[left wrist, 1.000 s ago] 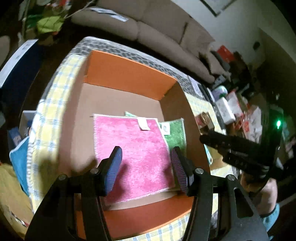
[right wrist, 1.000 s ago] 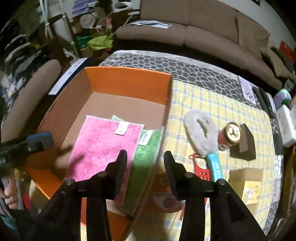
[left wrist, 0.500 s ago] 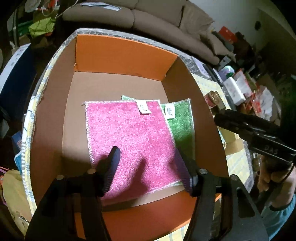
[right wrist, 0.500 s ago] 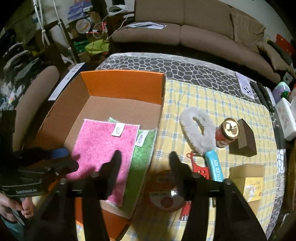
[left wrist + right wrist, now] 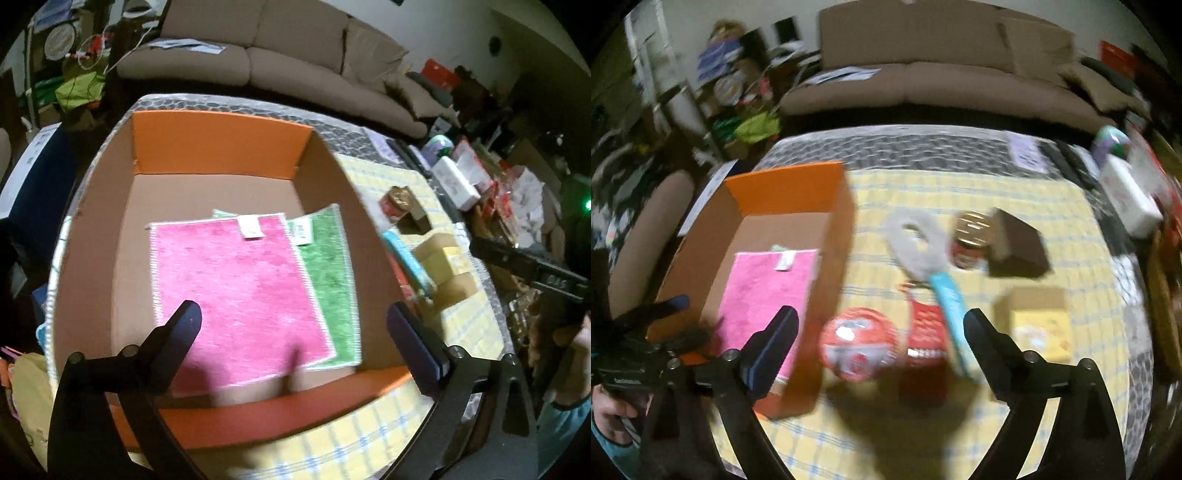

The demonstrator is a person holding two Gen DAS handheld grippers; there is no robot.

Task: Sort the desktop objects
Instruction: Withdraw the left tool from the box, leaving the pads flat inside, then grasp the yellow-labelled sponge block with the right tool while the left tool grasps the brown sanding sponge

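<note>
Both jaws were opening, nothing between them. Below the right gripper [image 5: 879, 325], the round red container [image 5: 858, 343] looked rigid, probably slippery; grip its sides.

Checked tablecloth [image 5: 1015, 192], cardboard box [image 5: 786, 192], brush [image 5: 923, 243], can [image 5: 971, 236]

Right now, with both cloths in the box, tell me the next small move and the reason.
Probably lower the right gripper onto the round red container. It lies on the checked tablecloth beside the cardboard box, almost between the opening, empty jaws. The pink cloth and green cloth already lie in the box; the left gripper is opening, empty.
</note>
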